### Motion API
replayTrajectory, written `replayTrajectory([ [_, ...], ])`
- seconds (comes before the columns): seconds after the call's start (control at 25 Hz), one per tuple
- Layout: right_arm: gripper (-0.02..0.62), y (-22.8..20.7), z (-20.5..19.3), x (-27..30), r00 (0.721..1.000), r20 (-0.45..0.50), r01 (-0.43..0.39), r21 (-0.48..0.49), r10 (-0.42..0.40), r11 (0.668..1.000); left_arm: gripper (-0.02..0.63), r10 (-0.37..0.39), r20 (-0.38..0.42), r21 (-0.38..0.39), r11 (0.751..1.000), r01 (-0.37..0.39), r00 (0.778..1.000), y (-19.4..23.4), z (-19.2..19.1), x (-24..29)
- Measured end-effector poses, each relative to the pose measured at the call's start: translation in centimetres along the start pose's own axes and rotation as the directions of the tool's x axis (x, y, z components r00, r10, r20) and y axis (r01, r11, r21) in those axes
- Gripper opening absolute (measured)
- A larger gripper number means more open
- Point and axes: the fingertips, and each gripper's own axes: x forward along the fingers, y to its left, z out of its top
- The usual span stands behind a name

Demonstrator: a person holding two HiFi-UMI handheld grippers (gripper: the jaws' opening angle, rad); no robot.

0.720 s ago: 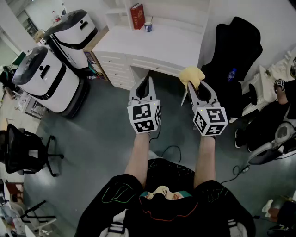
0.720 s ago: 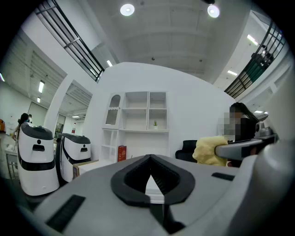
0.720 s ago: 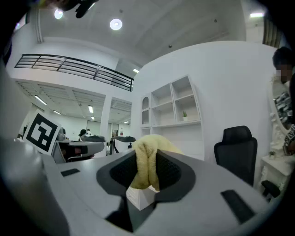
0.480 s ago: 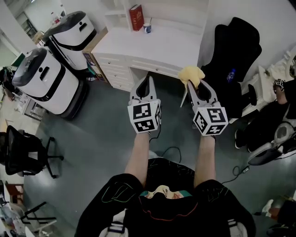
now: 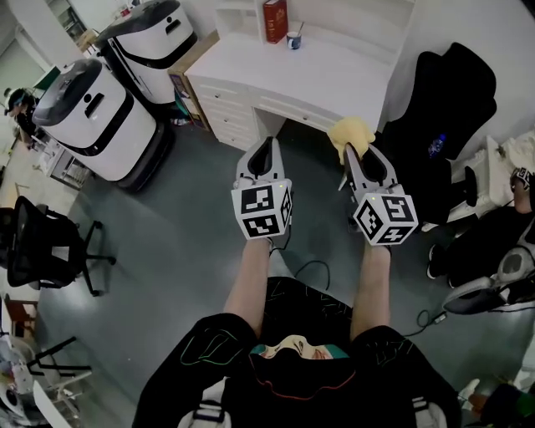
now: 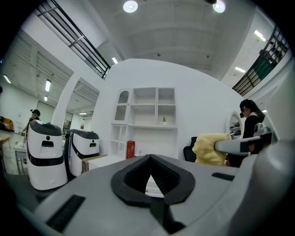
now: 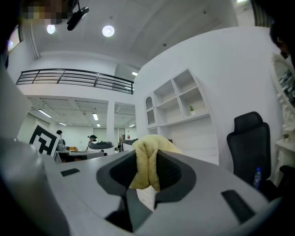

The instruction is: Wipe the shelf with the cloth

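Note:
My right gripper (image 5: 358, 147) is shut on a yellow cloth (image 5: 351, 134), which bunches out past its jaw tips; the right gripper view shows the cloth (image 7: 147, 161) pinched between the jaws. My left gripper (image 5: 264, 147) is shut with nothing in it, its jaws meeting at the tips in the left gripper view (image 6: 150, 159). Both are held above the floor in front of a white desk (image 5: 326, 79). The white shelf unit (image 6: 150, 115) rises on the wall behind the desk, also in the right gripper view (image 7: 177, 103). The cloth (image 6: 209, 148) shows at the right of the left gripper view.
A red book (image 5: 274, 20) and a small cup (image 5: 293, 39) stand at the back of the desk. A black office chair (image 5: 439, 125) is at the right of the desk. Two white robot units (image 5: 100, 117) stand at the left. A black chair (image 5: 42, 251) is at far left.
The view has shifted so the desk and chair sit further right and lower in the frame. Both grippers keep their pose and the cloth stays held.

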Motion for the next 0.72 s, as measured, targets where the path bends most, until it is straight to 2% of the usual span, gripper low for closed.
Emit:
replayTrajectory([
  [0.2,0.109,1.1,-2.0,3.2,0.999,-0.016,-0.030,0.067,0.031,0.997,-0.002,0.041,-0.044,-0.012,0.999,-0.041,0.998,3.3,-2.3,0.3],
  [0.4,0.109,2.4,-4.3,7.2,0.997,-0.045,-0.053,0.093,0.058,0.994,-0.002,0.092,-0.081,-0.035,0.995,-0.095,0.993,7.5,-4.1,2.0],
  [0.56,0.109,1.6,-6.7,10.4,0.997,-0.060,-0.034,0.135,0.043,0.990,-0.002,0.166,-0.089,-0.058,0.983,-0.172,0.982,10.8,-6.0,4.0],
  [0.72,0.109,-0.4,-7.3,15.4,0.999,-0.023,-0.024,0.212,0.030,0.977,-0.002,0.166,-0.127,-0.060,0.983,-0.175,0.978,13.4,-7.6,8.2],
])
